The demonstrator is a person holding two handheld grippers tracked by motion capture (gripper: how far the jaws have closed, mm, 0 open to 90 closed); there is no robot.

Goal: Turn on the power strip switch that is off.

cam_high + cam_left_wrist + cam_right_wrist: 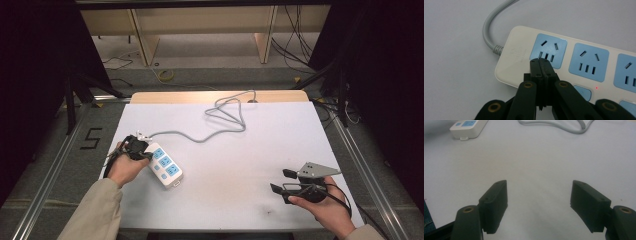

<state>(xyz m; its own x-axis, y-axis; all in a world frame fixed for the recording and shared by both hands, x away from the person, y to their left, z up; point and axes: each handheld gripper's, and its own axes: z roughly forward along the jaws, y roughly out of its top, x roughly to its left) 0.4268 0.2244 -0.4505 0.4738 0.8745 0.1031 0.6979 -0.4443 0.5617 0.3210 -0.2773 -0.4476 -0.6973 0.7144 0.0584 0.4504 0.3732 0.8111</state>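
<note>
A white power strip (167, 169) with blue sockets (548, 51) lies at the table's left, and its grey cable (226, 119) loops toward the back edge. My left gripper (137, 147) is at the strip's cable end. In the left gripper view its jaws are pressed together, and the left gripper (541, 64) has its tips over the strip's casing (515, 56) just in front of the first socket, with nothing between them. A small red light (596, 87) glows beside a blue switch (583, 92). My right gripper (282, 181) is held open low over bare table at the front right, its fingers (495, 200) wide apart.
The white table top (260, 145) ends in a wooden strip (200, 96) at the back. From the right gripper view the power strip (468, 128) and cable (564, 126) lie far ahead. Dark stands and loose floor cables (295, 47) flank the table.
</note>
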